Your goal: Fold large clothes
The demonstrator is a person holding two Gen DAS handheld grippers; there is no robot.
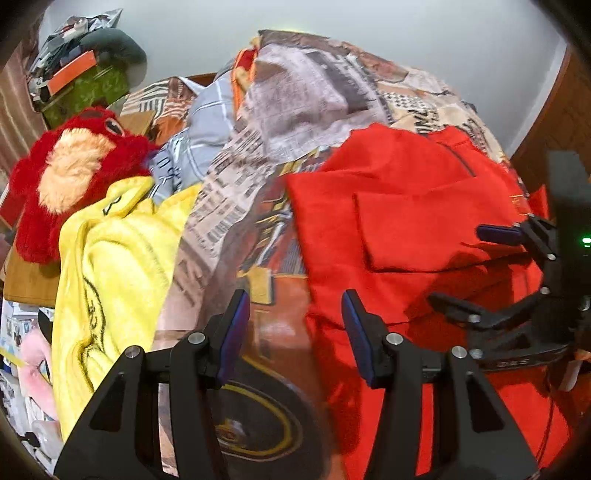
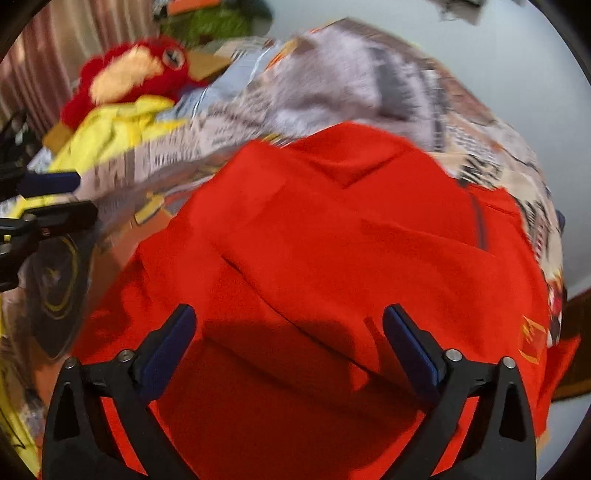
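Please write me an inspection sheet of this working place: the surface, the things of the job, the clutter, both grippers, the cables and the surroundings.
Surface: bed cover printed with newspaper and car pictures, wrinkled, partly bare.
Job's things: large red cloth garment, spread on the cover, partly folded, one flap lying on top.
Clutter: fluffy yellow blanket on the left; red plush toy with a beige face behind it; grey checked fabric; green patterned box piled with oddments.
Grippers: left gripper open, nothing between its jaws, above the garment's left edge; right gripper open wide above the garment, nothing held.
Cables: nothing seen.
Surroundings: pale wall; striped brownish curtain.
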